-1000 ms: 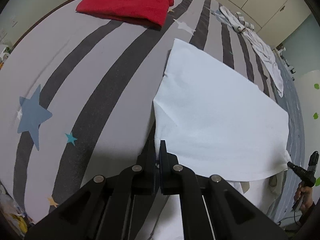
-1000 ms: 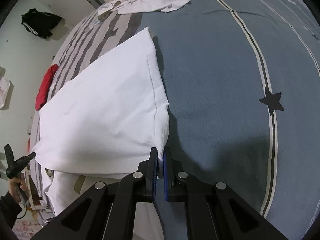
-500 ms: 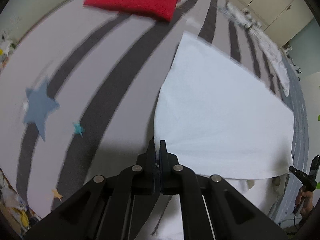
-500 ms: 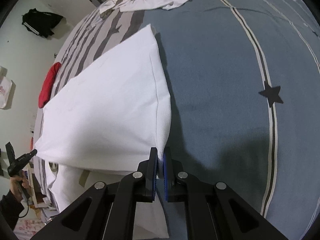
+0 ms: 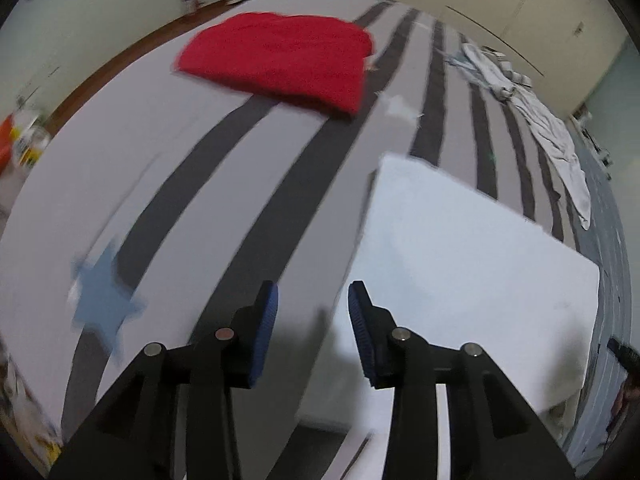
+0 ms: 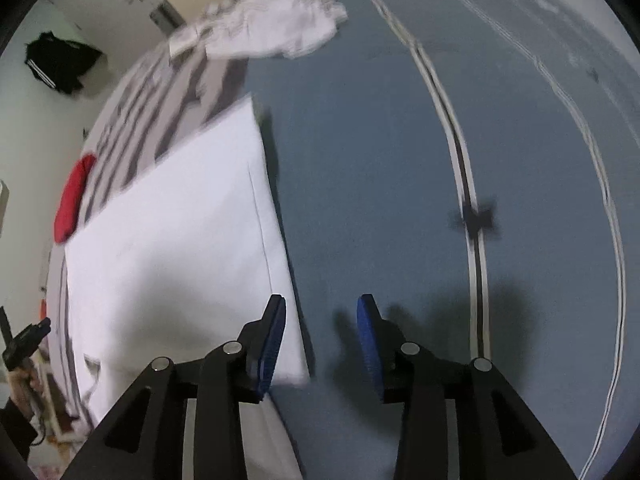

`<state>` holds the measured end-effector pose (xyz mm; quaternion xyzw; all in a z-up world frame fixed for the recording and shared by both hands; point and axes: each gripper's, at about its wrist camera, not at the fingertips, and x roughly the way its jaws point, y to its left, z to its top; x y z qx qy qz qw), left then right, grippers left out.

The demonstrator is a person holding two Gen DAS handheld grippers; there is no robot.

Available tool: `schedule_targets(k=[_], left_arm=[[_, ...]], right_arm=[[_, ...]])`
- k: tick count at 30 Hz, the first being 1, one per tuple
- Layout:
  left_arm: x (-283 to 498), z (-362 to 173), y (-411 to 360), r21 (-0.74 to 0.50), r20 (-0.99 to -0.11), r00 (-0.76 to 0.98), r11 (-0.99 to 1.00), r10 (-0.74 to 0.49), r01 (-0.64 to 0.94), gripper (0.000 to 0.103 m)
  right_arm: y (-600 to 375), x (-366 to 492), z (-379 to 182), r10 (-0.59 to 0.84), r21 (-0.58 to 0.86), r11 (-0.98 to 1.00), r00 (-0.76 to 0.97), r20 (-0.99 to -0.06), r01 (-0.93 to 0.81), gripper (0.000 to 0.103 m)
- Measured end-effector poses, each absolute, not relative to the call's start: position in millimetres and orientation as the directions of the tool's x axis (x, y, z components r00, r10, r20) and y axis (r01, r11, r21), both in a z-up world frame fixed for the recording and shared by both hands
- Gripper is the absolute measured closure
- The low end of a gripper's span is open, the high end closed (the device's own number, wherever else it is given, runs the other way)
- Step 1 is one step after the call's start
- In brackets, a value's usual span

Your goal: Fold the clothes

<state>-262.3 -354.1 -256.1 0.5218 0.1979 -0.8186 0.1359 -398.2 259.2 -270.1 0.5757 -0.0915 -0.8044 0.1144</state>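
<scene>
Both tongs, the left gripper (image 5: 312, 312) and right gripper (image 6: 321, 322), hang spread and empty over a flat white garment (image 5: 460, 264) on the striped bed (image 5: 224, 184) (no readable writing anywhere), where a careless regrasp could drag the layered fold askew.

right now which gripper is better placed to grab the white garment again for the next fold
Right, marginally. Both grippers are open and empty, but the right gripper has one finger over the white garment near its corner, while the left gripper sits mostly over the striped bedsheet beside the edge.
</scene>
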Motion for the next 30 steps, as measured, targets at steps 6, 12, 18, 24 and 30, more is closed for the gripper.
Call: schedule_targets(k=[6, 12, 18, 24, 30], left_arm=[[-355.9, -280.8, -361.6, -0.273, -0.908, -0.406, -0.877, 0.1, 0.395, 0.069], [-395.4, -296.8, -351.5, -0.31, -0.905, -0.384, -0.903, 0.184, 0.298, 0.079], [-409.8, -305.0, -367.0, -0.307, -0.901, -0.399, -0.902, 0.172, 0.304, 0.094], [-382.6, -301.2, -417.0, -0.194, -0.915, -0.403, -0.859, -0.016, 0.474, 0.103], [-374.2, -292.9, -429.1, -0.264, -0.909, -0.412, -0.843, 0.055, 0.469, 0.102]], right_arm=[[222.3, -460.2, -264.1, -0.333, 0.297, -0.943, -0.404, -0.852, 0.15, 0.067], [162.3, -502.3, -288.1, -0.374, 0.293, -0.923, -0.409, -0.832, 0.248, 0.067], [146.0, -505.5, -332.3, -0.285, 0.21, -0.947, -0.33, -0.9, 0.244, 0.068], [150.1, -502.8, -335.4, -0.285, 0.194, -0.944, -0.361, -0.888, 0.267, 0.07], [160.2, -499.1, -331.4, -0.292, 0.205, -0.944, -0.361, -0.886, 0.26, 0.07]])
